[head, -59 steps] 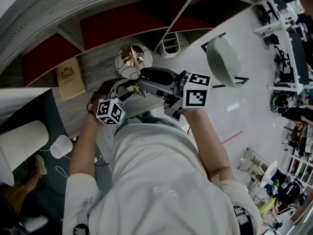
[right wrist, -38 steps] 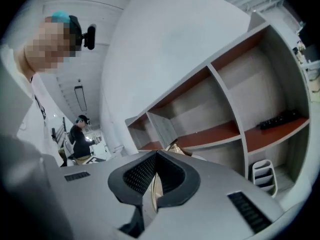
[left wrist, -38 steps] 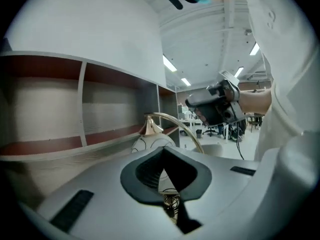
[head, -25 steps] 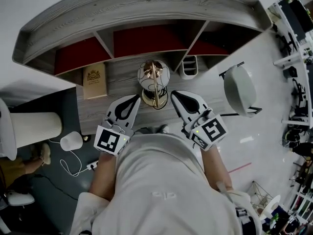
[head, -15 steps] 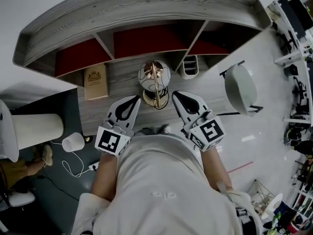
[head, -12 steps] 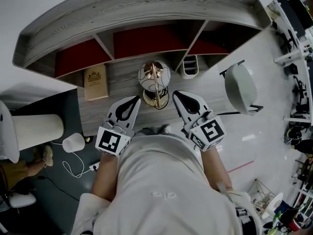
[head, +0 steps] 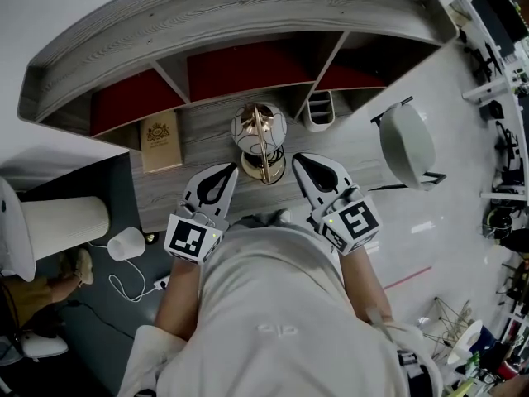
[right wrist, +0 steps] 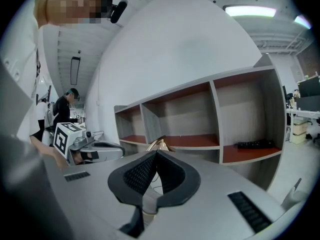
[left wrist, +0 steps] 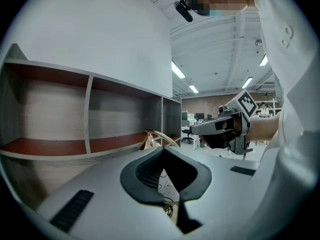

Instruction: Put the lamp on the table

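Note:
The lamp (head: 259, 132), a white globe with a brass arch and a round base, stands upright on the grey wooden table (head: 207, 143) in front of the shelf unit. My left gripper (head: 229, 170) is shut and empty, just left of the lamp's base and clear of it. Shut and empty too, my right gripper (head: 296, 159) hovers just right of the base. In the left gripper view only the lamp's brass arch (left wrist: 158, 137) peeks over the shut jaws. In the right gripper view the arch tip (right wrist: 159, 143) shows above the jaws.
A brown book (head: 160, 140) lies on the table at the left. A white pen cup (head: 317, 109) stands right of the lamp. The shelf unit (head: 223, 64) with red-backed bays runs behind. A white chair (head: 407, 143) is on the floor at right, a white bin (head: 62, 222) at left.
Earlier both grippers held the lamp up over the table. Since a second ago the lamp stands free and both grippers rest beside it, hardly moving.

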### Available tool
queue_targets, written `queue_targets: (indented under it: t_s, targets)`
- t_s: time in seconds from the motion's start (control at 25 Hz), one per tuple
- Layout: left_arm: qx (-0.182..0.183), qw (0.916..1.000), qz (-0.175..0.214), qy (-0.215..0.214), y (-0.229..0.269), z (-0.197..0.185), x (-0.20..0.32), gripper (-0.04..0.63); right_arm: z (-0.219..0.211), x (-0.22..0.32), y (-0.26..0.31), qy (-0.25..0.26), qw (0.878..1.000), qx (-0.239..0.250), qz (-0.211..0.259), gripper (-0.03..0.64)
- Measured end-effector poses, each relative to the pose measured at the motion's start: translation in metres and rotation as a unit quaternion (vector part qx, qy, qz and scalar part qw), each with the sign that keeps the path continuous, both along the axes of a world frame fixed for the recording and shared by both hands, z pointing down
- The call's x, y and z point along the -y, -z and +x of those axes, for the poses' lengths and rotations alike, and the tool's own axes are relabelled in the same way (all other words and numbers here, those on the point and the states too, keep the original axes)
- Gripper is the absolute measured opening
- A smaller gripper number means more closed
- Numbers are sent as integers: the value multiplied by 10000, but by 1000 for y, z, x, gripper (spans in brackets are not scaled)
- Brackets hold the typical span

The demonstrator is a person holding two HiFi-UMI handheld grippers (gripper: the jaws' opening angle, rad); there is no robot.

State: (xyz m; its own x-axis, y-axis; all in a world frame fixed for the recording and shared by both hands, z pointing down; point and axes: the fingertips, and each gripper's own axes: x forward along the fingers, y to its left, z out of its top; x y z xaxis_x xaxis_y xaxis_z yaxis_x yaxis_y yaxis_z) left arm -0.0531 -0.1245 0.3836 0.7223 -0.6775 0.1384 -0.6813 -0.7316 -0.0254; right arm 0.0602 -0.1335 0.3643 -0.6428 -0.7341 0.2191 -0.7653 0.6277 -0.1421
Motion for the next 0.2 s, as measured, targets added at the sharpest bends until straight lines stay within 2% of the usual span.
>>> queue_targets:
  t_s: [0.2]
  targets:
    - [40,10000,-27,50,-2,-2,5,15,2,2,-2,1,10000,11,6,29]
